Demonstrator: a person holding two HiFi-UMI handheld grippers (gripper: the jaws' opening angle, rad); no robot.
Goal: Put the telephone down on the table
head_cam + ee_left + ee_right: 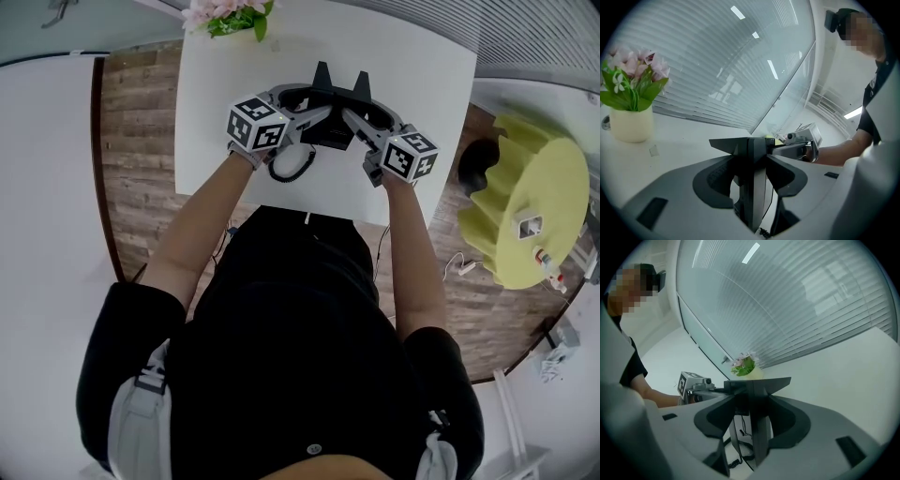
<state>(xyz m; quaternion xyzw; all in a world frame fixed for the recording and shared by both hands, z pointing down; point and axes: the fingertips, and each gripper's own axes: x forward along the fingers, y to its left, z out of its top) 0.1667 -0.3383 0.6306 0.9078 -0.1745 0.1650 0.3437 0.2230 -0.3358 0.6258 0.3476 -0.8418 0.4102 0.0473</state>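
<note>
- One black telephone (328,131) sits over the middle of the white table (211,103), caught between both grippers. I cannot tell whether its base touches the tabletop.
- The left gripper (751,140) has its jaws clamped on a dark edge of the telephone, with the black pads pressing from both sides.
- The right gripper (757,383) is the same, its jaws closed on the opposite side of the telephone.
- The two grippers face each other across the telephone, and each shows in the other's view.
- The coiled cord (292,161) curls below the left gripper on the side toward the person, down at the table surface.
- A cream pot (632,123) stands at the far left of the table, well apart from the telephone. It holds pink flowers (640,65) and green leaves.
- Nothing lies between the telephone and the pot, only bare white tabletop.
- The person's forearms cross the near table edge. There is open surface to the left and right of the telephone.
- A glass wall with blinds (717,61) runs behind the far edge of the table.
- Wooden floor (141,141) shows on the left of the table.
- A yellow scalloped round stand (534,206) is off to the right, apart from the table. It carries a small box (530,226) and some bits too small to tell.
</note>
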